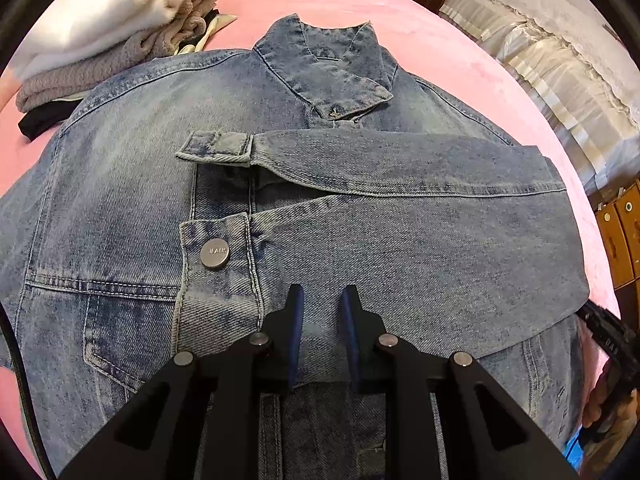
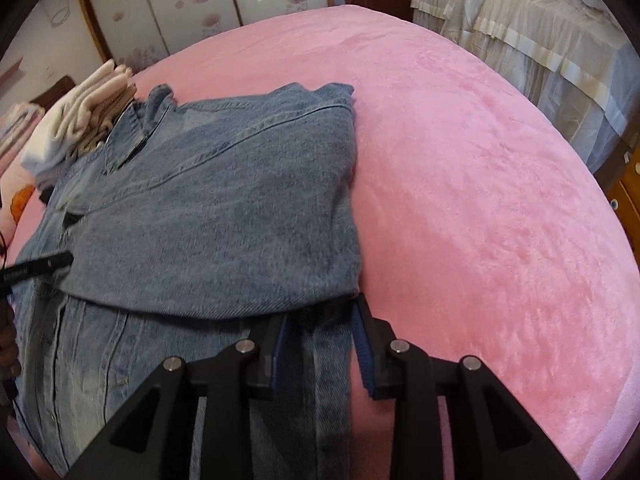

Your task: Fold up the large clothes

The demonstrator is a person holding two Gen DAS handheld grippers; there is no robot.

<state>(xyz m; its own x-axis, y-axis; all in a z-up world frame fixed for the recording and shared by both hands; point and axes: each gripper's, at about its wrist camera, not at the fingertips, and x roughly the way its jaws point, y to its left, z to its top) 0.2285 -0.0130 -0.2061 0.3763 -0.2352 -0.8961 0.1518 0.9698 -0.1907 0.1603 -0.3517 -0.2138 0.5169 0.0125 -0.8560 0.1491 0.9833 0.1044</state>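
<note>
We see the pink bed (image 2: 500, 184) carrying our denim jacket (image 1: 132, 184), both sleeves folded across its front. The left gripper (image 1: 322, 300) hovers over the lower sleeve (image 1: 420, 260), jaws released, nothing between them. The right gripper (image 2: 320, 316) has its jaws parted astride the jacket's side edge.

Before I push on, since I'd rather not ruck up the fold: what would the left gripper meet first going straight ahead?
Probably the folded-over sleeve of the denim jacket, directly ahead of the open left gripper; its height above the cloth is unclear.
</note>
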